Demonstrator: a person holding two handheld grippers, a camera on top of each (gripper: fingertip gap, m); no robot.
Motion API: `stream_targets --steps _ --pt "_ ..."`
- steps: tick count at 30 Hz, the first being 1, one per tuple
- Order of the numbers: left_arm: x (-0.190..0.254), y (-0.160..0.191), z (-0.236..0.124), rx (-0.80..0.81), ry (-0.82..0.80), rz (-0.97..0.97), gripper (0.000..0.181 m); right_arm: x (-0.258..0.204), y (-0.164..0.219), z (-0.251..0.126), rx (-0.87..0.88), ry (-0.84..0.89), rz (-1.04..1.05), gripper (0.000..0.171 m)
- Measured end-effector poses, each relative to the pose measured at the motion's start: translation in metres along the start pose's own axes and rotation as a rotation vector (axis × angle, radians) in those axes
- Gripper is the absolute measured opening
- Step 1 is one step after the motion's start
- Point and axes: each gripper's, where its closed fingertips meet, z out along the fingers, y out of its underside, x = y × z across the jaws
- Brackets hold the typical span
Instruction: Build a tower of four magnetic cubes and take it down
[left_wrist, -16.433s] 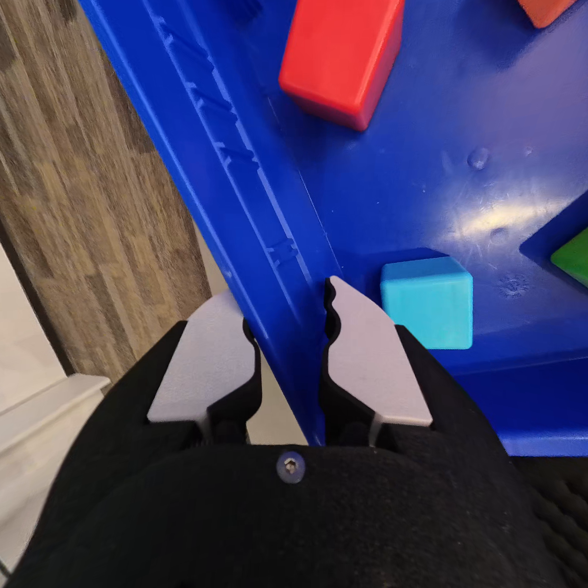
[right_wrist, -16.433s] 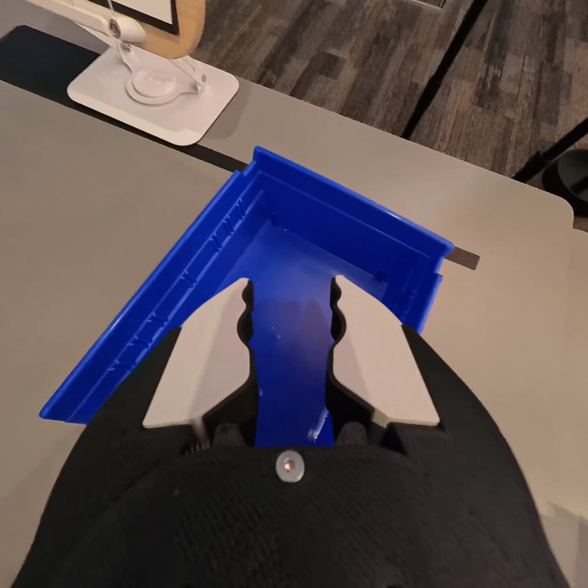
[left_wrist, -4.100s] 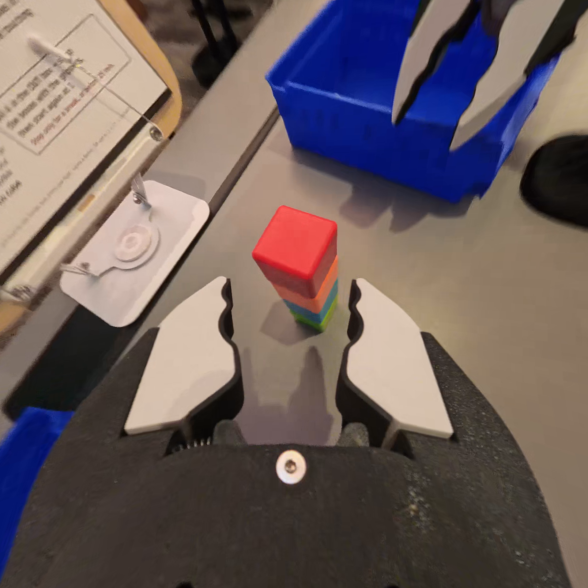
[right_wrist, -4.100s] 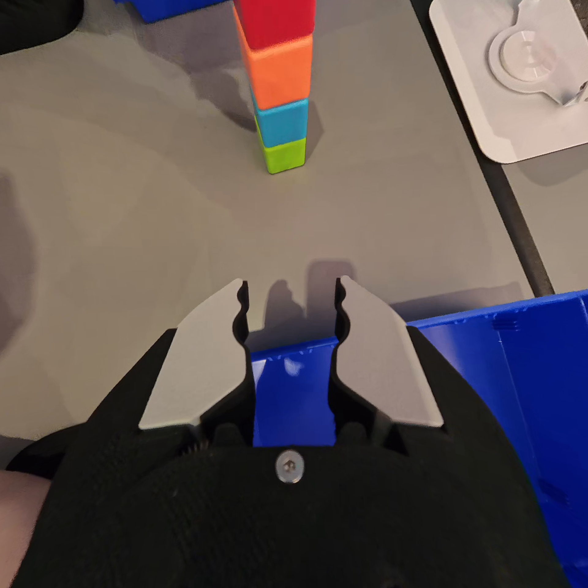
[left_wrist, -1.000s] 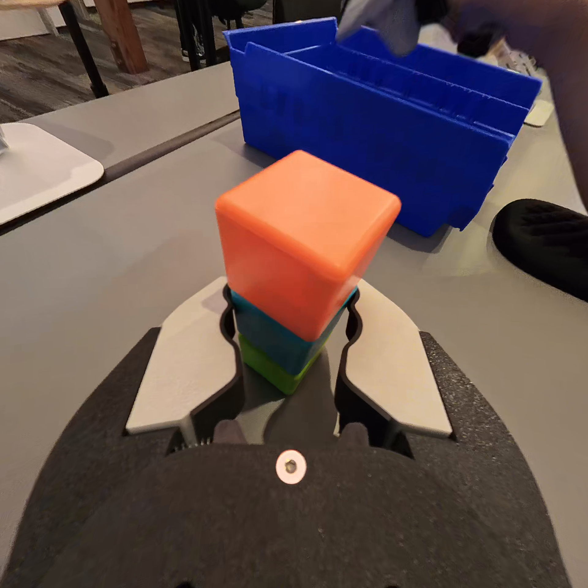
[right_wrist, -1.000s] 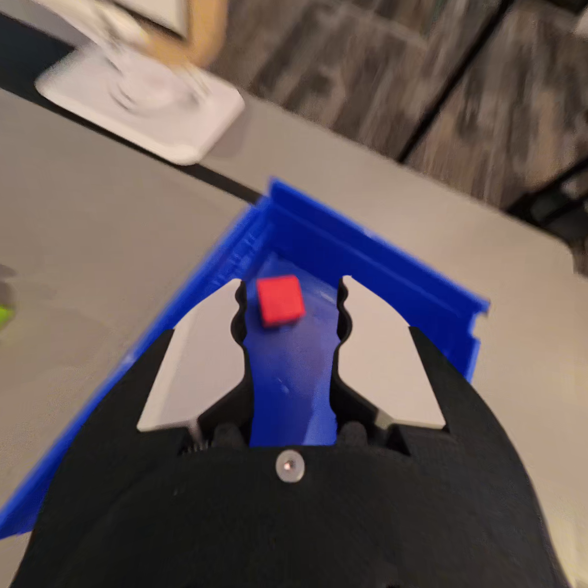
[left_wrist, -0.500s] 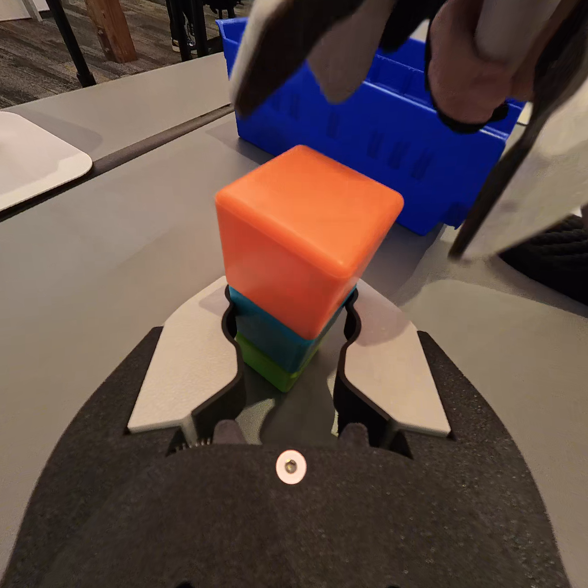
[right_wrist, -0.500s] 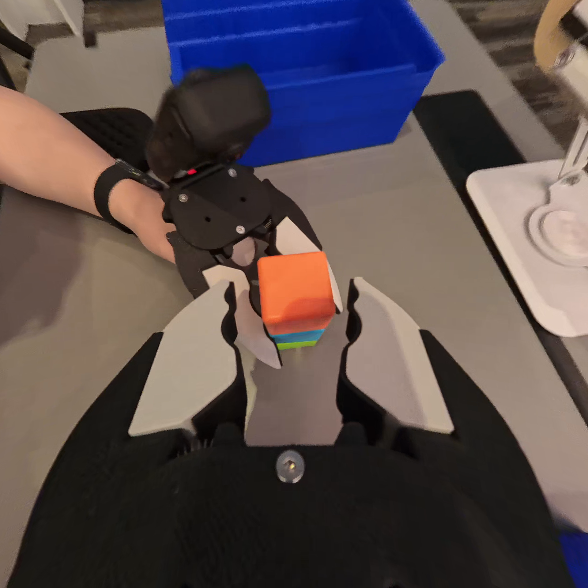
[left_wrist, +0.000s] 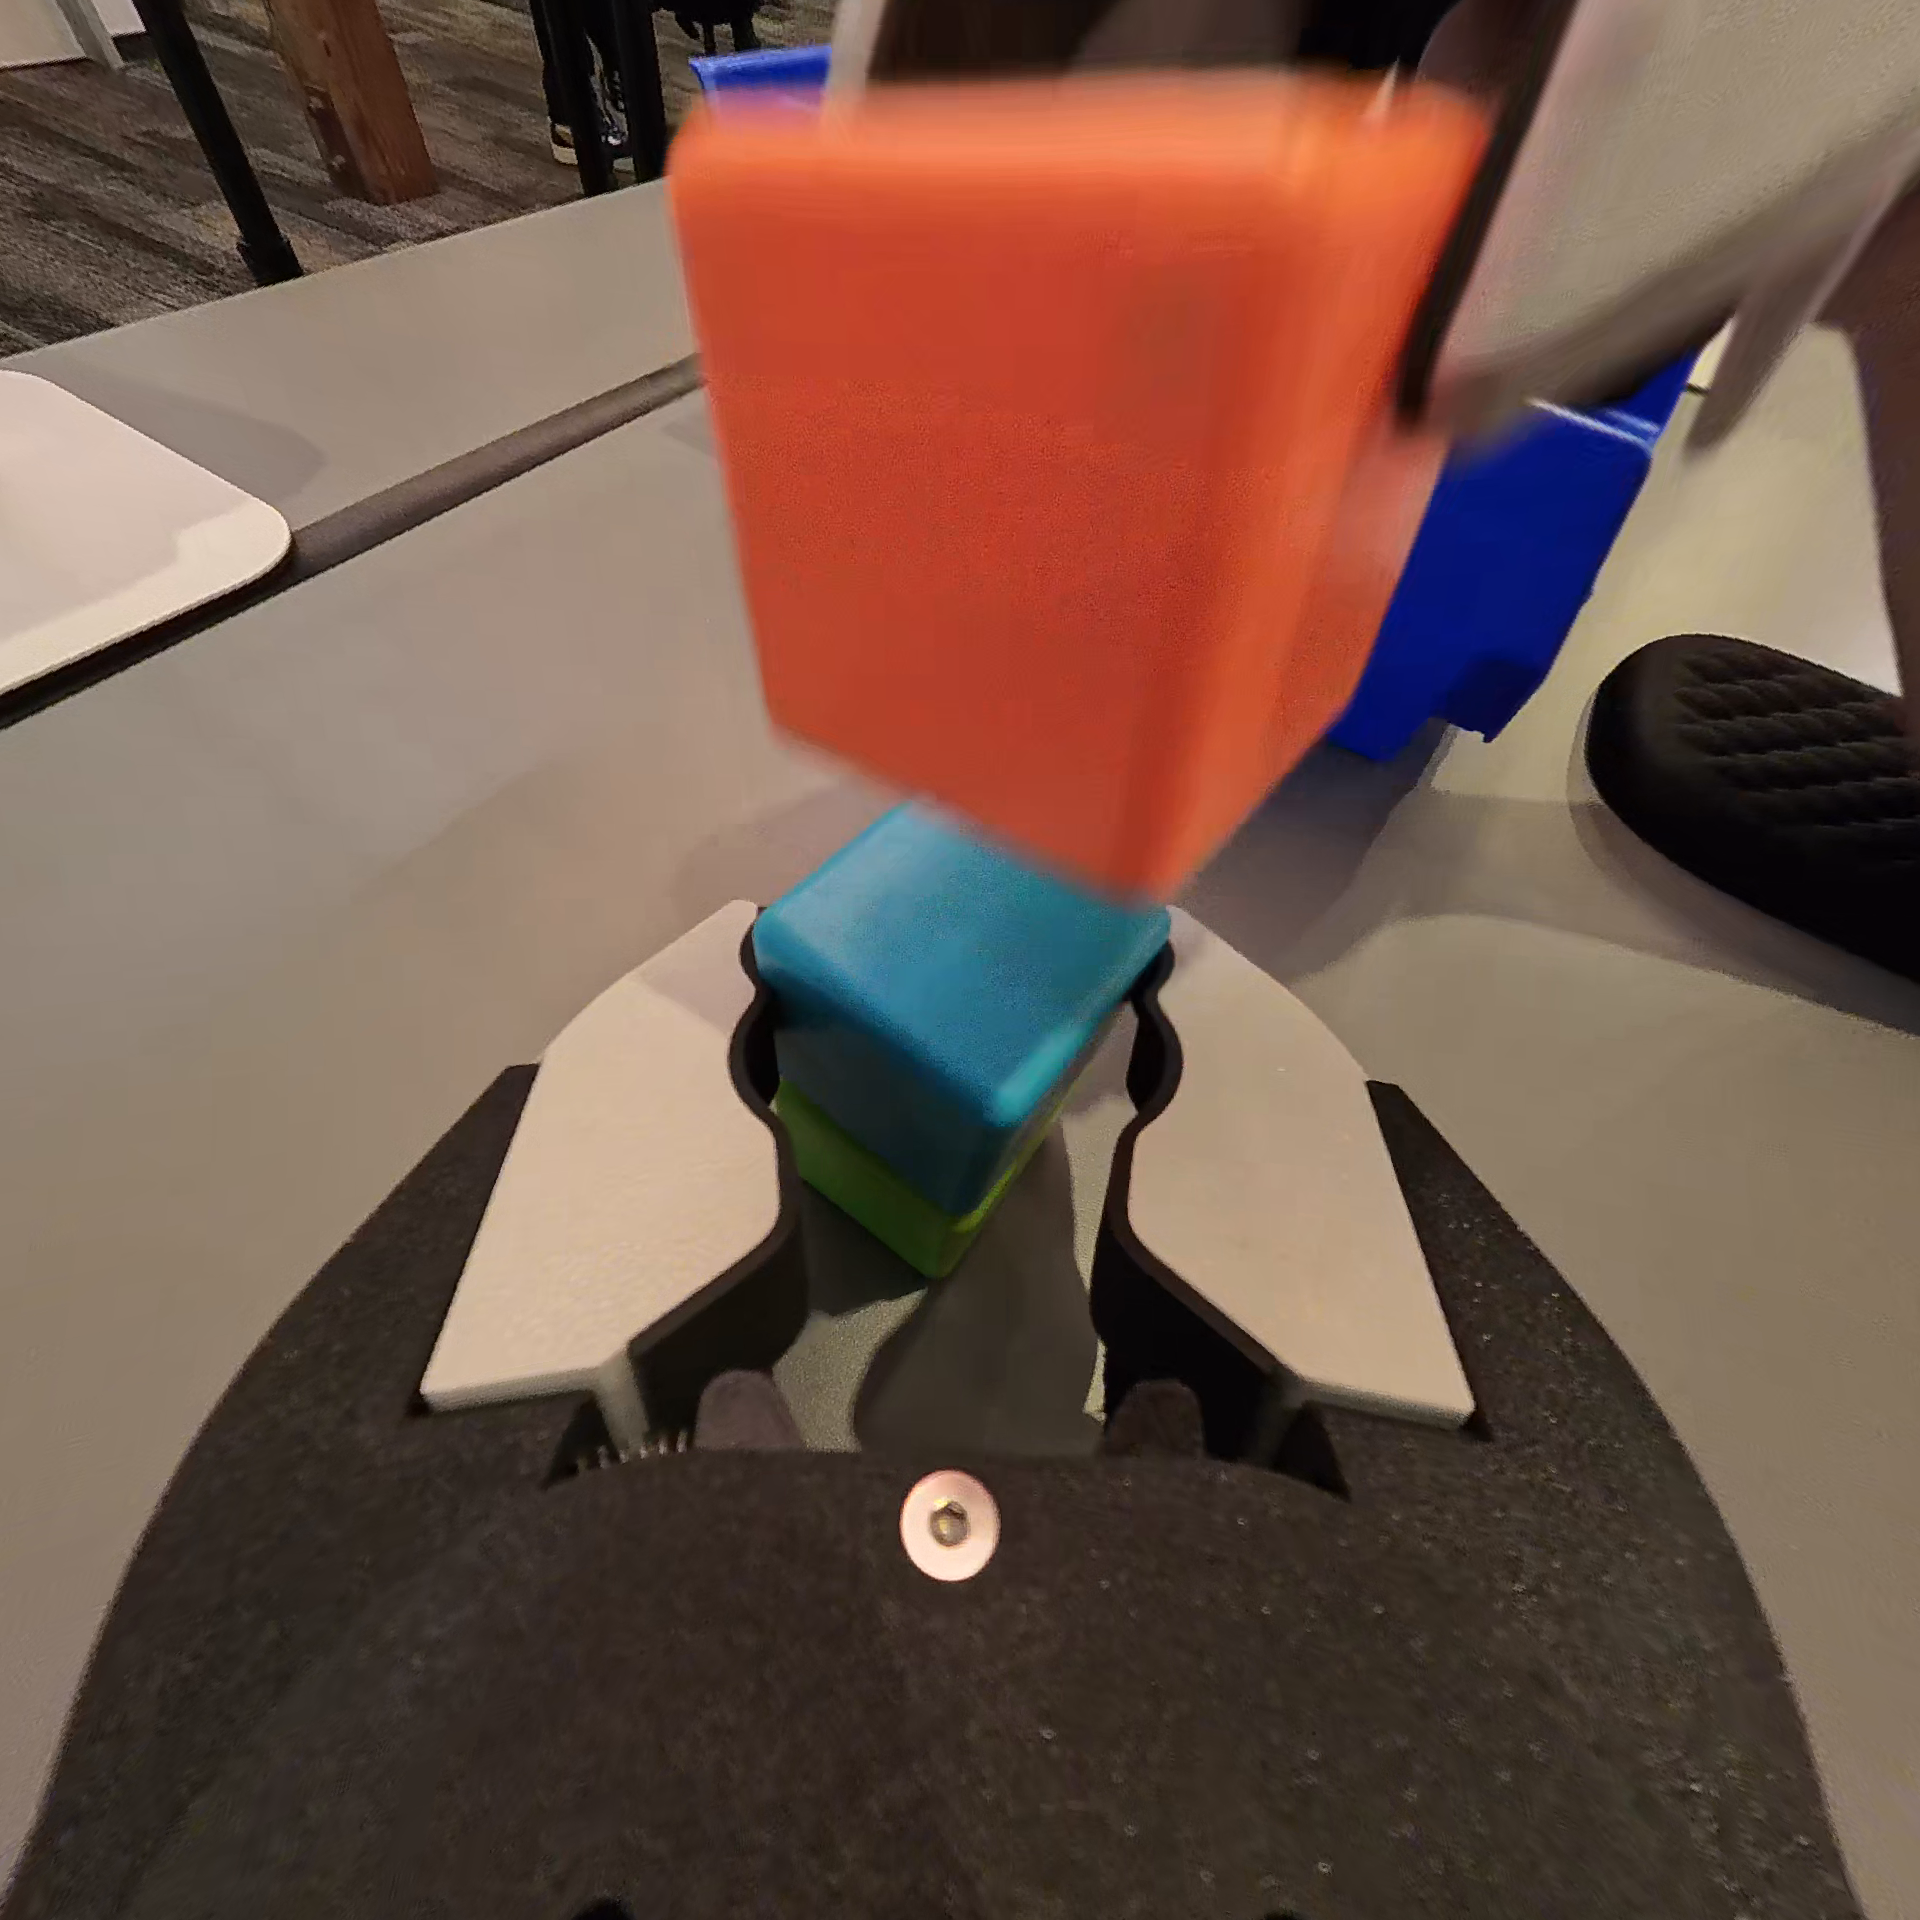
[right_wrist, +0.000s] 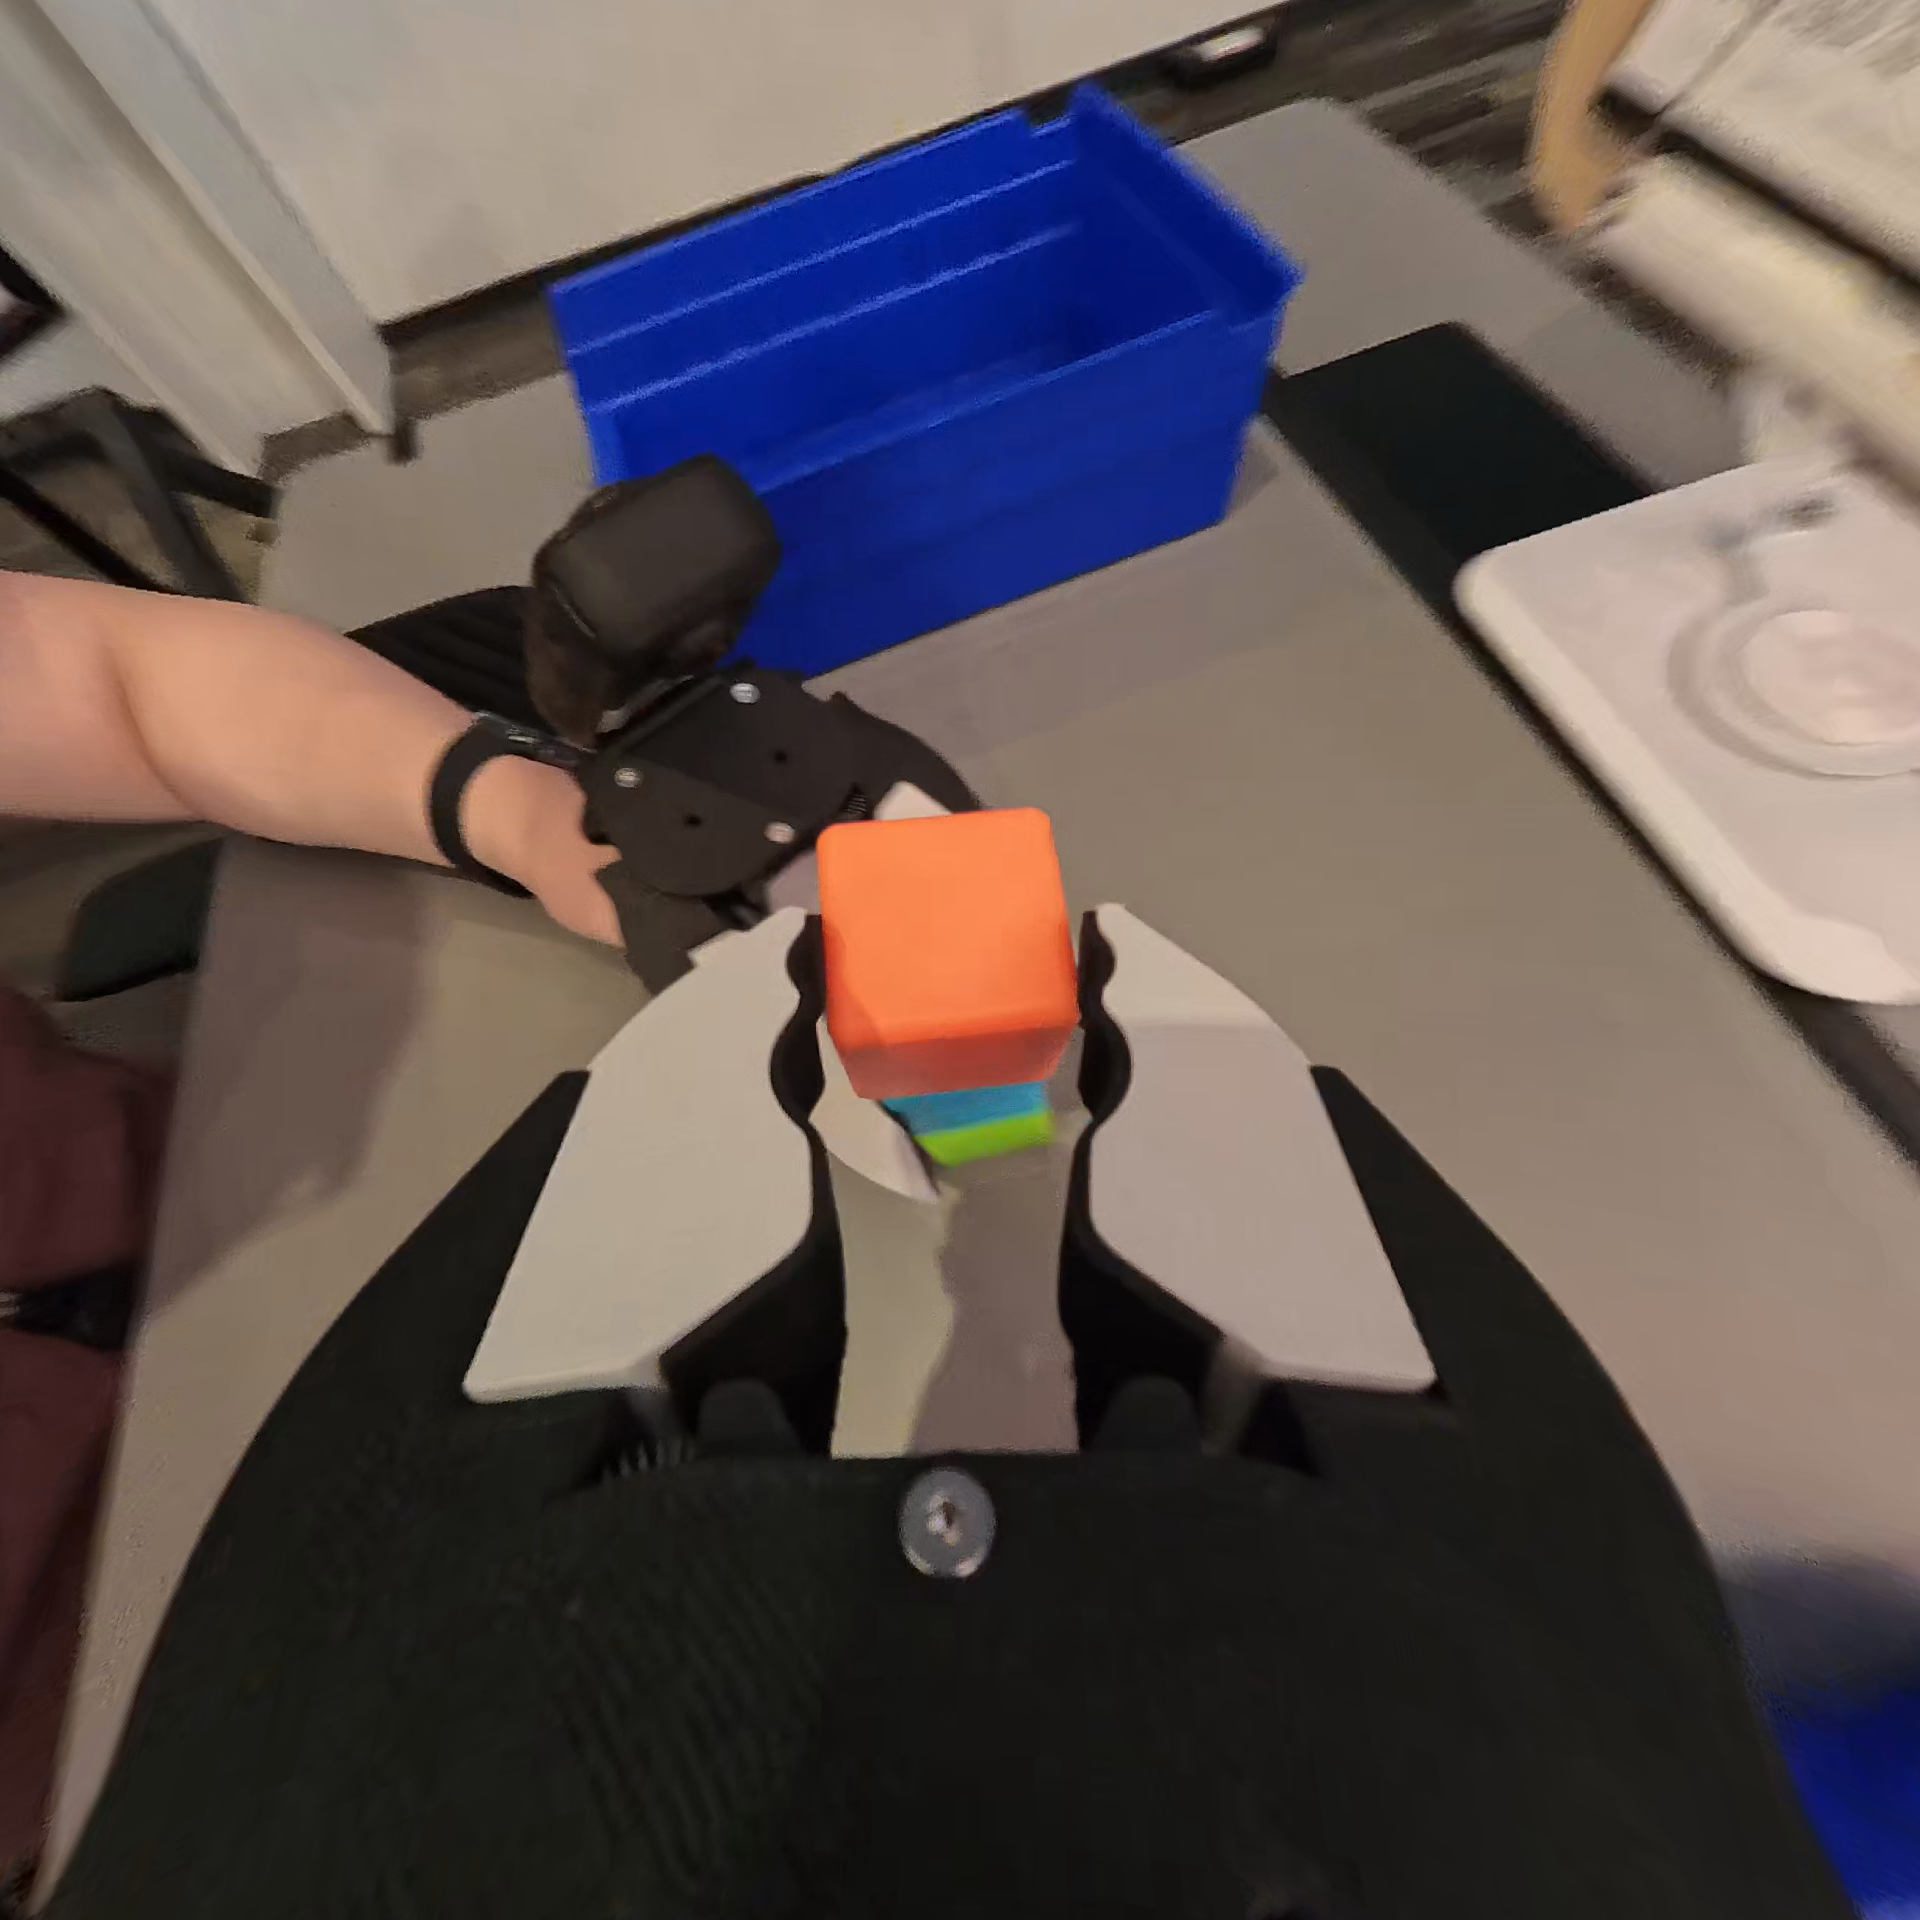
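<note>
One orange cube (left_wrist: 1049, 457) now off the blue cube (left_wrist: 940, 997).

A grey table (left_wrist: 416, 727) fills most of both views. In the upper left of the left wrist view lies dark wood-patterned floor (left_wrist: 94, 166) with black furniture legs (left_wrist: 208, 135) and a brown wooden post (left_wrist: 353, 94). A pale wall (right_wrist: 623, 114) spans the top of the right wrist view.

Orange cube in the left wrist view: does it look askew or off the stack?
Yes. The orange cube is tilted and lifted off the blue cube, gripped by the right gripper. That fits takedown. The left gripper clamps the blue cube, which sits squarely on the green cube.
</note>
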Motion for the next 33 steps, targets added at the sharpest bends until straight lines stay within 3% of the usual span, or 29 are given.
stream_targets --steps 3,5,7,9,12,15,22,25,28,30,33 --pt "0.0 0.0 0.0 0.0 0.0 0.0 0.066 0.04 -0.009 -0.06 0.039 0.264 -0.043 0.048" --pt "0.0 0.0 0.0 0.0 0.0 0.0 0.066 0.09 0.001 -0.123 0.073 0.558 0.041 0.048" --pt "0.0 0.0 0.0 0.0 -0.001 0.001 0.066 0.143 0.038 -0.185 0.063 0.859 0.188 0.048" --pt "0.0 0.0 0.0 0.001 -0.003 0.001 0.066 0.179 0.086 -0.222 0.027 1.033 0.352 0.048" --pt "0.0 0.0 0.0 0.0 -0.004 0.002 0.066 0.206 0.144 -0.223 -0.073 1.06 0.521 0.048" --pt "0.0 0.0 0.0 0.0 -0.005 0.002 0.066 0.223 0.183 -0.22 -0.207 1.135 0.556 0.048" --pt "0.001 0.003 0.001 -0.02 0.006 -0.017 0.066 0.221 0.223 -0.205 -0.344 1.027 0.667 0.049" --pt "0.004 0.007 0.003 -0.059 0.034 -0.02 0.08 0.219 0.221 -0.206 -0.343 1.002 0.659 0.057" --pt "-0.002 0.023 0.002 -0.157 -0.003 -0.006 0.079 0.216 0.205 -0.21 -0.326 0.994 0.598 0.065" --pt "-0.008 0.037 0.0 -0.241 -0.053 -0.008 0.076 0.213 0.18 -0.217 -0.285 1.023 0.502 0.065" --pt "-0.003 0.042 0.001 -0.27 -0.013 -0.033 0.075 0.196 0.11 -0.217 -0.12 1.035 0.253 0.063"
